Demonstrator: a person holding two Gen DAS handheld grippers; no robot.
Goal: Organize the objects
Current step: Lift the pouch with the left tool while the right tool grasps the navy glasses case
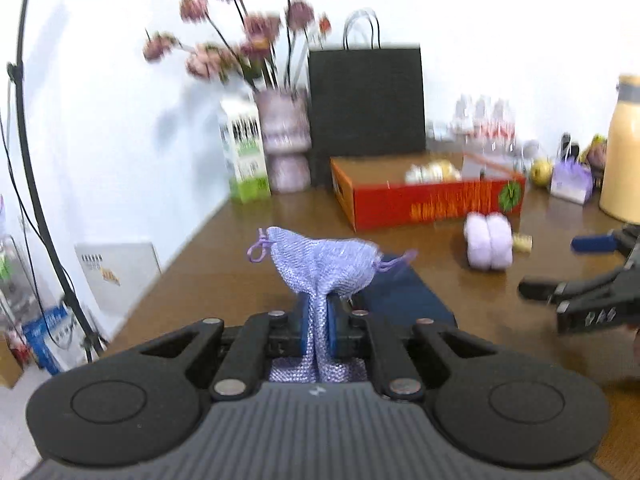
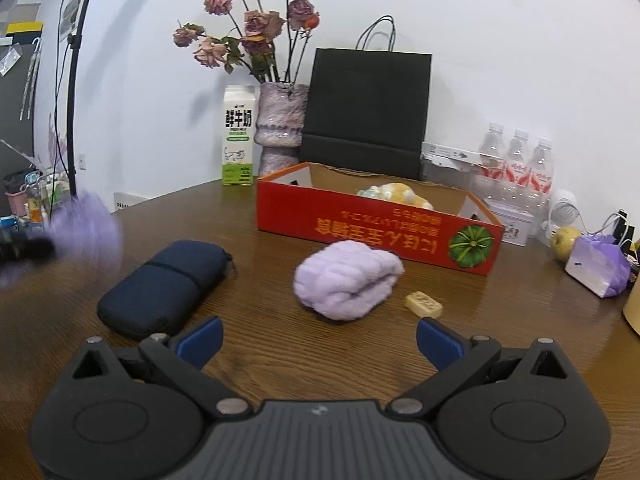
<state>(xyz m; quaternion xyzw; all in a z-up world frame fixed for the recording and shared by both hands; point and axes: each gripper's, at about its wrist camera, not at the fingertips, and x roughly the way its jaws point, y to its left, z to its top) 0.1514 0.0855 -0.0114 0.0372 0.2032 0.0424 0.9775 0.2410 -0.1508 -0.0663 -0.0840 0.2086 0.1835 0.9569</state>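
My left gripper (image 1: 320, 316) is shut on a lilac mesh drawstring pouch (image 1: 324, 260), which is held up off the wooden table (image 1: 224, 264). In the right wrist view the pouch (image 2: 88, 232) is a blur at the far left. A dark blue zip case (image 2: 164, 284) lies below and behind it. My right gripper (image 2: 318, 340) is open and holds nothing, low over the table in front of a fluffy lilac cloth roll (image 2: 346, 280) and a small cream tile (image 2: 423, 304). Behind them stands an open red cardboard box (image 2: 360, 224) with a yellow and white soft thing (image 2: 394, 194) inside.
Along the back wall stand a milk carton (image 2: 238, 136), a vase of dried roses (image 2: 280, 128), a black paper bag (image 2: 366, 112) and water bottles (image 2: 516, 168). An apple (image 2: 564, 240), a purple gift box (image 2: 600, 268) and a cream jug (image 1: 624, 148) crowd the right. The table's edge runs along the left.
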